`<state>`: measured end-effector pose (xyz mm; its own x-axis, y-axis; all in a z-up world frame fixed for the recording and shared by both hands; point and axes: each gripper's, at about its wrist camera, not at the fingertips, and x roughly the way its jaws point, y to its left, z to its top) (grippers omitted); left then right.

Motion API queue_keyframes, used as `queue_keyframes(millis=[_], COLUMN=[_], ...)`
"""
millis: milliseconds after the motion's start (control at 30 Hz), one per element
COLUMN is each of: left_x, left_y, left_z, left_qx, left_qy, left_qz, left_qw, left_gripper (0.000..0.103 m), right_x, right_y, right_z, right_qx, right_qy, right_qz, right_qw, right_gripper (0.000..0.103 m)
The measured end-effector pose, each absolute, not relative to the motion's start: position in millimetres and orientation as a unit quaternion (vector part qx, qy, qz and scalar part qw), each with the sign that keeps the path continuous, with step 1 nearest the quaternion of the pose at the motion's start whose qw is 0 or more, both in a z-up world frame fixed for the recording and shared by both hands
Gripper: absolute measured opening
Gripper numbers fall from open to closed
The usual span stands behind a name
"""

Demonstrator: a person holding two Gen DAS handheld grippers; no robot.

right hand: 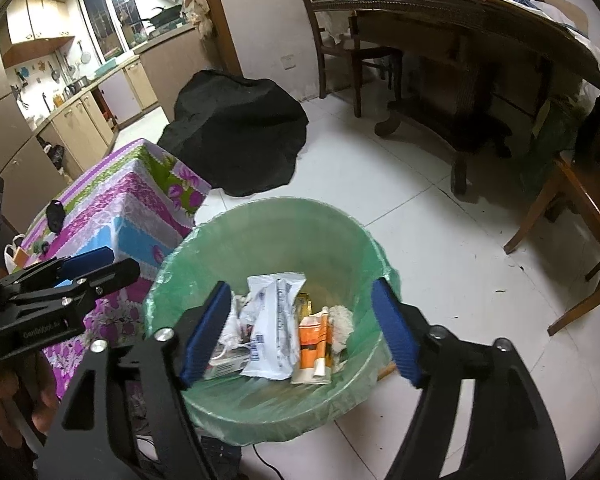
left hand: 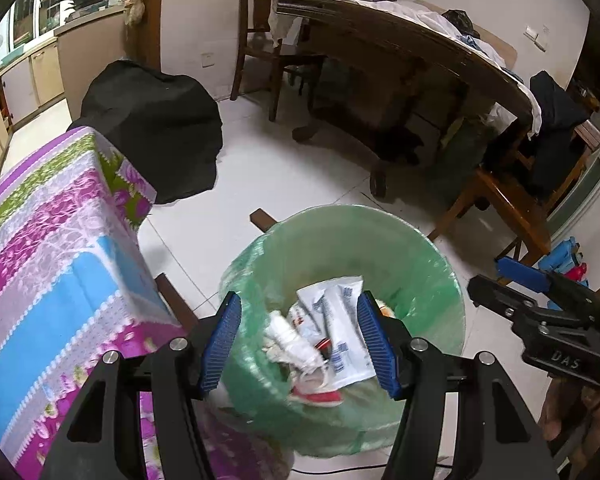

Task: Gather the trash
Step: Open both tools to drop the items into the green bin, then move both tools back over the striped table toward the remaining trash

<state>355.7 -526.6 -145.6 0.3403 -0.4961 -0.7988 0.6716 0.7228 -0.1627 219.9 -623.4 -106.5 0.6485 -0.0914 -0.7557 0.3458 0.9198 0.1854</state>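
Note:
A bin lined with a green bag (left hand: 380,216) (right hand: 280,204) stands on the white tiled floor below both grippers. My left gripper (left hand: 300,344) hangs open over it, nothing touching its blue pads. Inside lie a white wrapper (left hand: 340,320) (right hand: 272,320), a blurred crumpled tissue (left hand: 288,340), a red scrap (left hand: 320,396) and an orange-and-white tube (right hand: 314,336). My right gripper (right hand: 304,332) is also open above the bin, with nothing between its fingers. Each gripper shows from the side in the other's view: the right one (left hand: 496,280), the left one (right hand: 118,262).
A low table under a pink, blue and green cloth (left hand: 60,260) (right hand: 132,208) stands just left of the bin. A black covered heap (left hand: 152,120) (right hand: 236,136) sits behind it. A wooden dining table (left hand: 400,40) and chairs (right hand: 580,208) fill the right.

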Motion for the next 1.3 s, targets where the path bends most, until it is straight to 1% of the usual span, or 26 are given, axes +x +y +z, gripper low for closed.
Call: queue_keyframes(millis=[67, 200, 367, 567, 700, 833, 967, 1133, 1300], left_x=[355.8, 355.6, 364.5, 392.5, 422.3, 449.1, 475.8, 513.9, 535.4], left_y=[-512.0, -470.1, -389.5, -256.3, -159.2, -74.3, -11.9, 27.1, 14.5], left_z=[-141.1, -130.1, -119.4, -109.4, -111.2, -123.0, -140.1, -152.1, -157.0], left_qx=[0.097, 0.095, 0.087, 0.067, 0.035, 0.005, -0.012, -0.025, -0.012], left_qy=[0.443, 0.430, 0.418, 0.409, 0.422, 0.443, 0.456, 0.459, 0.465], left_qz=[-0.360, -0.357, -0.334, -0.263, -0.197, -0.144, -0.104, -0.075, -0.090], left_qw=[0.815, 0.824, 0.840, 0.871, 0.884, 0.885, 0.884, 0.885, 0.881], left_gripper=[0.061, 0.061, 0.061, 0.061, 0.061, 0.063, 0.063, 0.064, 0.064], right_x=[215.4, 209.1, 209.0, 223.8, 240.1, 261.8, 281.5, 305.8, 326.1], right_y=[-614.3, -589.9, -544.5, -491.4, -456.6, -416.9, -376.9, -330.4, -303.8], right_z=[-105.9, -105.4, -103.9, -94.9, -91.4, -93.6, -99.8, -106.7, -111.6], right_qx=[0.162, 0.158, 0.136, 0.108, 0.089, 0.072, 0.054, 0.033, 0.025], right_qy=[0.395, 0.387, 0.385, 0.384, 0.388, 0.396, 0.406, 0.417, 0.425], right_qz=[-0.113, -0.086, -0.041, 0.016, 0.043, 0.074, 0.108, 0.143, 0.163], right_qw=[0.897, 0.904, 0.912, 0.917, 0.916, 0.913, 0.906, 0.897, 0.890], right_gripper=[0.075, 0.077, 0.077, 0.078, 0.079, 0.080, 0.082, 0.084, 0.085])
